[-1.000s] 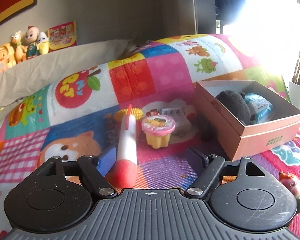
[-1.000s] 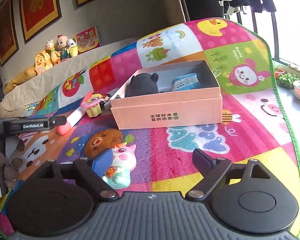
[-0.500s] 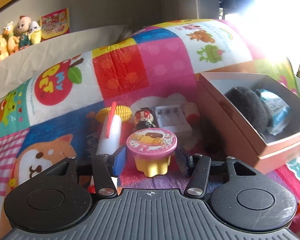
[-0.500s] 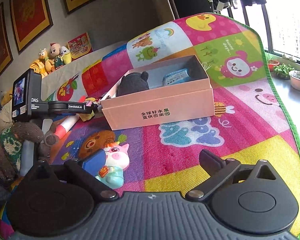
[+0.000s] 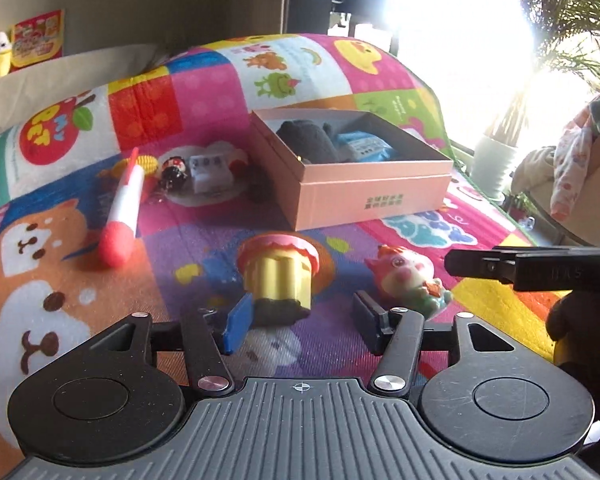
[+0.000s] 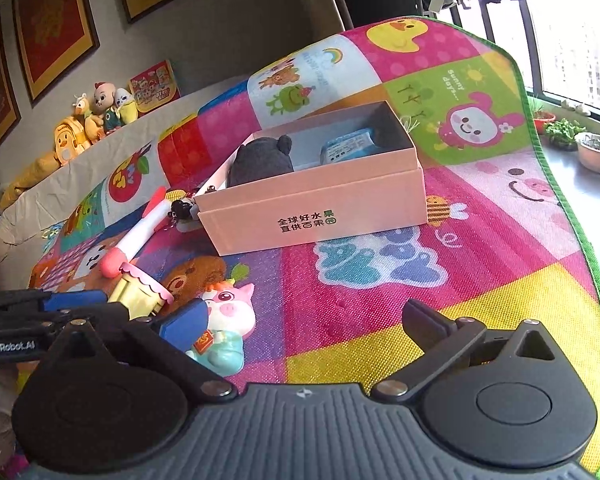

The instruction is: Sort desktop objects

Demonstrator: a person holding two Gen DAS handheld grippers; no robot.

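Pudding cup (image 5: 278, 276): moved off toy cluster, now tilted between left gripper (image 5: 300, 320) fingers, which spread apart, near pig figurine (image 5: 410, 280). Not yet in pink box (image 5: 372, 196). Right gripper (image 6: 306, 320) fingers fully apart, empty.

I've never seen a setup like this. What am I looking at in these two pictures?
A person holds two hand tools, each with two jaws and a camera looking along them. One picture comes from the left gripper, the other from the right gripper. On the colourful mat lie a pink box, a pig toy and a pen. The left jaws are opening around a tilted yellow cup, not clamping it. The right jaws are wide open and empty.
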